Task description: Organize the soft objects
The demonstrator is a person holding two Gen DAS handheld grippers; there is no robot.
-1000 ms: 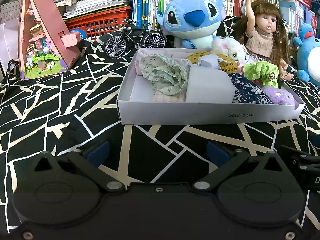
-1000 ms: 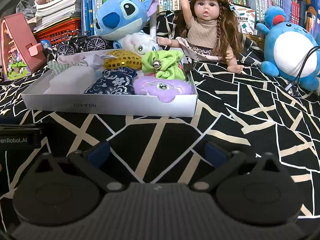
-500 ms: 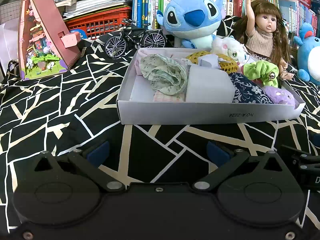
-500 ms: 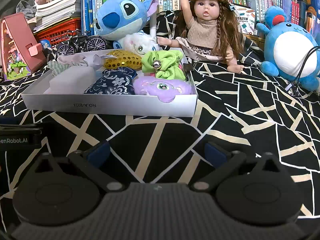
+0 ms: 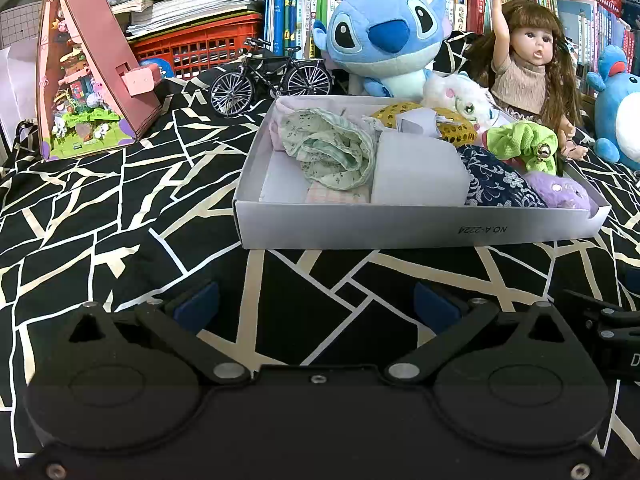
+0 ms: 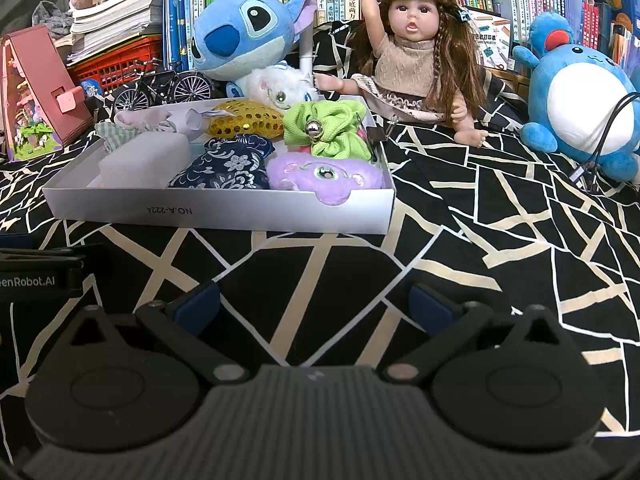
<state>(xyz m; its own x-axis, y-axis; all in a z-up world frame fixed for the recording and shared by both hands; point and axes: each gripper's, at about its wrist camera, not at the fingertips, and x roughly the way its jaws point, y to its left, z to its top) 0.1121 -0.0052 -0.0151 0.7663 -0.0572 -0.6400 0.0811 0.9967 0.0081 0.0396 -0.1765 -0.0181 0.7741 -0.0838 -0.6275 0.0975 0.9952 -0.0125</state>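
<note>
**Soft items packed in white box; both tongs empty**

A shallow white box point(image 5: 420, 228) is seen on the black cloth with pale crack-like lines point(image 5: 100, 216), its near wall printed upside down "NO.A-2224". Soft things are crowded inside. At the left end a crumpled pale green floral cloth point(image 5: 332, 152) lies over a pink checked piece. A plain white block point(image 5: 416, 172) is set just beside it, then a navy floral pouch point(image 6: 224, 168). At the right end a purple plush point(image 6: 320, 178) sags over the near rim, with a lime green scrunchie point(image 6: 324, 132) bearing a metal bead behind it. A gold sequined pad point(image 6: 244, 120) rests toward the far wall.

Left tongs point(image 5: 316, 308) are held low over the cloth, short of the box, spread wide, nothing between the blue pads. Right tongs point(image 6: 316, 304) are likewise spread wide and empty, short of the box's right half.

Behind the box are noted a blue plush point(image 5: 384, 40), a small white plush point(image 6: 280, 88), a long-haired doll point(image 6: 416, 52) and a model bicycle point(image 5: 272, 80).
</note>
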